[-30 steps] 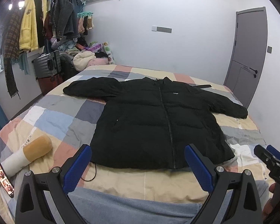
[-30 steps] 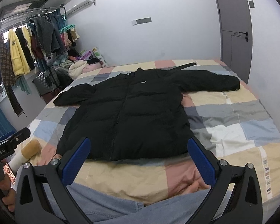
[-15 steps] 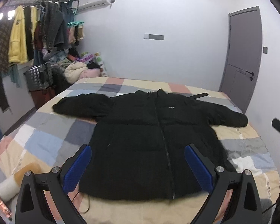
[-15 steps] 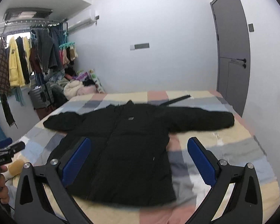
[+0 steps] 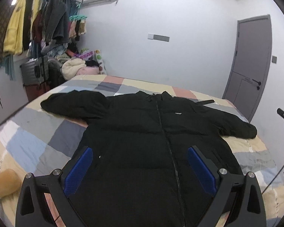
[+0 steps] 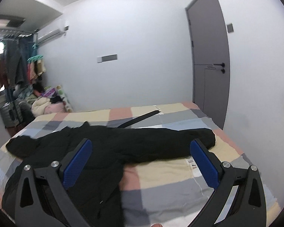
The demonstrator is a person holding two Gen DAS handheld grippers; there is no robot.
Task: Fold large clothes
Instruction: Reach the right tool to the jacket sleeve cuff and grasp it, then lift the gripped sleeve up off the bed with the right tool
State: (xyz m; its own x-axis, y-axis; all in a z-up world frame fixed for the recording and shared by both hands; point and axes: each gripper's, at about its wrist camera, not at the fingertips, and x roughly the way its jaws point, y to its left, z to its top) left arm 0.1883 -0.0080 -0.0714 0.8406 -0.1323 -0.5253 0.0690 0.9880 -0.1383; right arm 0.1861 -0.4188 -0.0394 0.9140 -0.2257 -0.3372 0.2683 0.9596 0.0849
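A large black puffer jacket (image 5: 151, 143) lies flat and face up on the patchwork bedspread (image 5: 32, 143), zipped, with both sleeves spread out. My left gripper (image 5: 140, 168) is open and empty, hovering over the jacket's lower body. My right gripper (image 6: 141, 162) is open and empty, low over the bed near the jacket's right sleeve (image 6: 170, 143), whose cuff lies by my right finger (image 6: 202, 162). The jacket's body shows at the left of the right wrist view (image 6: 66, 155).
A black strap (image 6: 140, 120) lies on the bed beyond the collar. A yellow plush (image 5: 3, 181) sits at the near left edge. A clothes rack (image 5: 28, 28), suitcase (image 5: 35, 71) and a pile of clothes stand at the left. A grey door (image 6: 208, 60) is at the right.
Both grippers have moved forward and lower over the bed. The left one now hovers over the jacket's body; the right one has swung towards the right sleeve. The jacket has not moved.
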